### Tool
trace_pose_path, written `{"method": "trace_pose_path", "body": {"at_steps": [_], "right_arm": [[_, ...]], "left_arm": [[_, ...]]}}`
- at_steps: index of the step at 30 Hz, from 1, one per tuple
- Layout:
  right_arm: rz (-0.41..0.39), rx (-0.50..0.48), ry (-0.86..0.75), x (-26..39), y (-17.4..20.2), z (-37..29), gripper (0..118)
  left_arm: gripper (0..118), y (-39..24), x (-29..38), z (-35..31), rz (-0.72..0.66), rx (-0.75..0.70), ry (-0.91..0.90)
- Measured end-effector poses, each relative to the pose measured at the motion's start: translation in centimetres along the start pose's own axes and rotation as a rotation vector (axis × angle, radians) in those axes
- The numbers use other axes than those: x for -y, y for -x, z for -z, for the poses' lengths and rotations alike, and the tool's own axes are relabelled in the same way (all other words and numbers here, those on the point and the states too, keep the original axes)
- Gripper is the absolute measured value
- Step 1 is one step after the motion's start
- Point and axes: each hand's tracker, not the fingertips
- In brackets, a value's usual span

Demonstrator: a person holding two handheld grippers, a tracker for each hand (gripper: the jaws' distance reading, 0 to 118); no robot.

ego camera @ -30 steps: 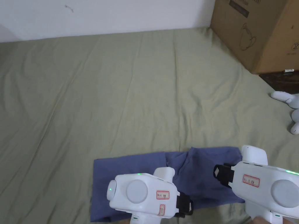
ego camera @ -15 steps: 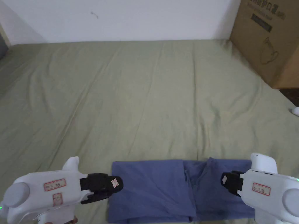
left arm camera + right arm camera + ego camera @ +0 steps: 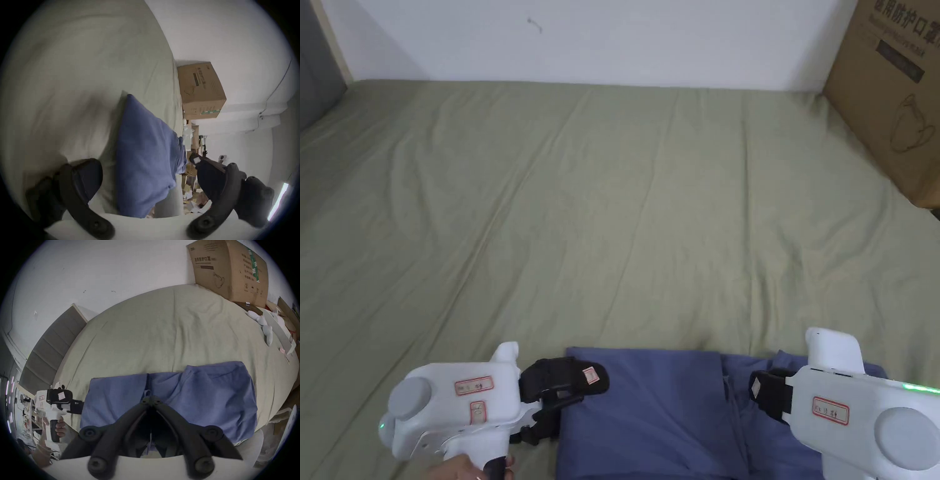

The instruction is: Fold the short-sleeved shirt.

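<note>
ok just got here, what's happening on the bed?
A person holds a gripper in each hand over a blue short-sleeved shirt lying partly folded into a band on the green bedsheet. The left gripper is open at the shirt's left edge, holding nothing. The right gripper is shut, its tips over the shirt's middle; whether it pinches fabric is unclear.

Printed characters and a mask outline on the cardboard box [image 3: 900,94], too blurred to read
</note>
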Motion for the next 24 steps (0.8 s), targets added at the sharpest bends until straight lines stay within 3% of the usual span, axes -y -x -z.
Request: {"method": "trace_pose_path", "body": {"at_steps": [4, 5, 6, 7, 9, 12, 17, 24], "right_arm": [[-0.005, 0.002, 0.019, 0.4, 0.5, 0.4, 0], [-0.017, 0.012, 0.026, 0.5, 0.7, 0.5, 0], [-0.033, 0.018, 0.030, 0.6, 0.9, 0.5, 0], [-0.047, 0.022, 0.036, 0.7, 1.1, 0.5, 0], [-0.063, 0.030, 0.041, 0.6, 1.4, 0.5, 0], [-0.056, 0.030, 0.040, 0.3, 1.5, 0.3, 0], [-0.064, 0.050, 0.037, -0.3, 1.9, 0.4, 0], [-0.051, 0.043, 0.053, -0.1, 2.3, 1.2, 0]], "left_arm": [[114, -0.4, -0.6, 0.9, 0.046, -0.038, 0.041], [86, 0.2, -0.4, 1.5, 0.018, -0.161, 0.044], [24, 1.2, -0.6, 1.5, -0.066, -0.173, 0.045], [8, 2.0, -0.8, 1.2, -0.095, -0.045, 0.074], [8, 2.2, -1.1, 0.1, -0.146, 0.037, 0.029], [8, 1.1, -2.1, -1.3, -0.021, -0.001, 0.060], [8, 1.7, -2.9, -7.6, 0.056, -0.051, 0.021], [8, 3.9, -5.2, -19.5, 0.045, -0.303, -0.099]]}}
